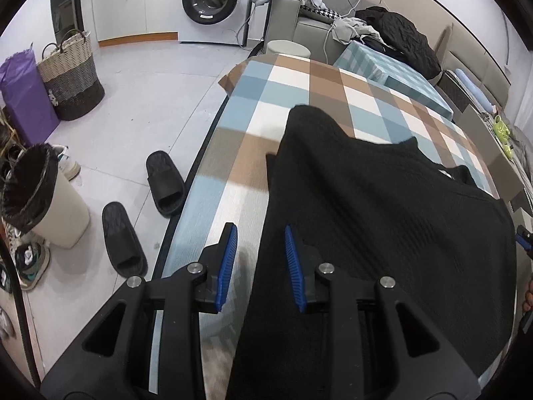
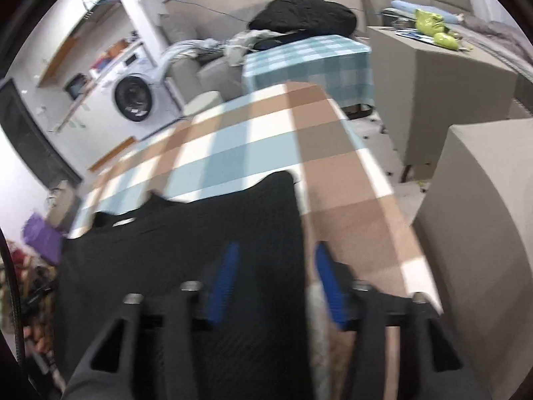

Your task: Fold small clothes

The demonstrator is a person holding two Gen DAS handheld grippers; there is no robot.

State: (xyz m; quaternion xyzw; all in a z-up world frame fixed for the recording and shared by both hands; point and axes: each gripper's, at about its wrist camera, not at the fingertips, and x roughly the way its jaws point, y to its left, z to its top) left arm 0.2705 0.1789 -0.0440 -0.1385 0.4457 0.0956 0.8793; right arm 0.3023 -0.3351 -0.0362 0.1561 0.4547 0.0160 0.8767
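Note:
A black ribbed knit garment (image 1: 383,220) lies spread on a table covered with a blue, brown and white checked cloth (image 1: 233,166). My left gripper (image 1: 261,260) is open, its blue pads straddling the garment's left edge near the front. In the right wrist view, which is blurred, the same garment (image 2: 186,240) lies on the checked cloth (image 2: 349,206). My right gripper (image 2: 276,276) is open, its pads straddling the garment's right edge. A tip of the right gripper shows at the far right of the left wrist view (image 1: 523,236).
Left of the table on the floor are two black slippers (image 1: 143,206), a lined bin (image 1: 40,193), a woven basket (image 1: 71,76) and a purple bag (image 1: 23,96). A washing machine (image 1: 213,3) stands behind. A sofa with clothes (image 1: 393,33) and grey boxes (image 2: 473,233) stand to the right.

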